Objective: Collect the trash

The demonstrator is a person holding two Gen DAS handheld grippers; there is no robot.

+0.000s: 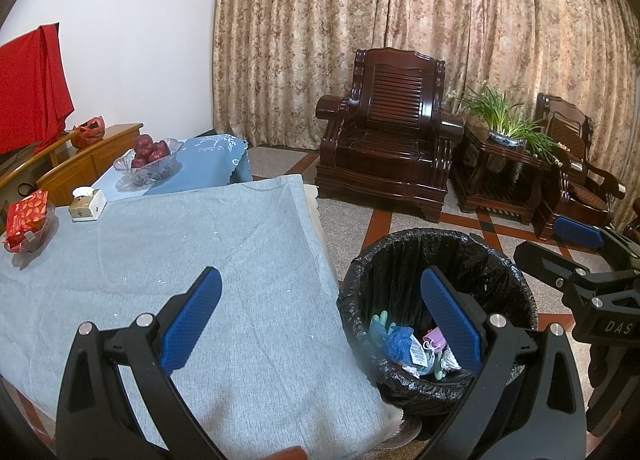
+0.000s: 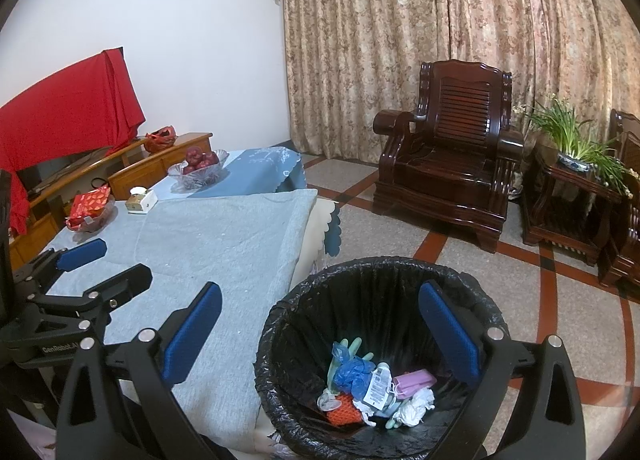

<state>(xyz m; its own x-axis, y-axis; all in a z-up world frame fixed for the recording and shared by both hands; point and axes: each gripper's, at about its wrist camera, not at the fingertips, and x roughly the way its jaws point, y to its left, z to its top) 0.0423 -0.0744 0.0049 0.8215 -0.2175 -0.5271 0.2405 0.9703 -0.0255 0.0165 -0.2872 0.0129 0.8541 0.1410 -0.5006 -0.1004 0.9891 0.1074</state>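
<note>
**Trash run looks basically wrapped up, both tools empty over the bin**

Going left to right. Far left on the worktop [image 1: 240, 244], which is covered with a grey cloth, there's a red snack packet [image 1: 26, 216] sitting in a dish, a small tissue box [image 1: 86, 202] just beside it, and further back a glass bowl of apples [image 1: 148, 158]. None of that reads as trash to me, though the red packet is a maybe. There are a few tiny white specks on the cloth, too small to tell what they are.

The left tool [image 1: 320, 316] hangs over the worktop's right edge, fingers spread wide and nothing between them. Right next to the worktop on the floor stands the black-lined trash bin [image 2: 280, 340], and that's where the trash [image 2: 372, 384] is: blue plastic, greenish gloves, a purple mask, crumpled white paper and something orange, all lying at the bottom.

The right tool [image 2: 320, 324] hovers above the bin's mouth, also fully released and holding nothing.

My read: this is the drop-off step, or just after it. Next move would be a sweep back over the worktop to check whether anything's left worth grabbing. If it's the red packet, it'd need a reach to the far left corner.
</note>
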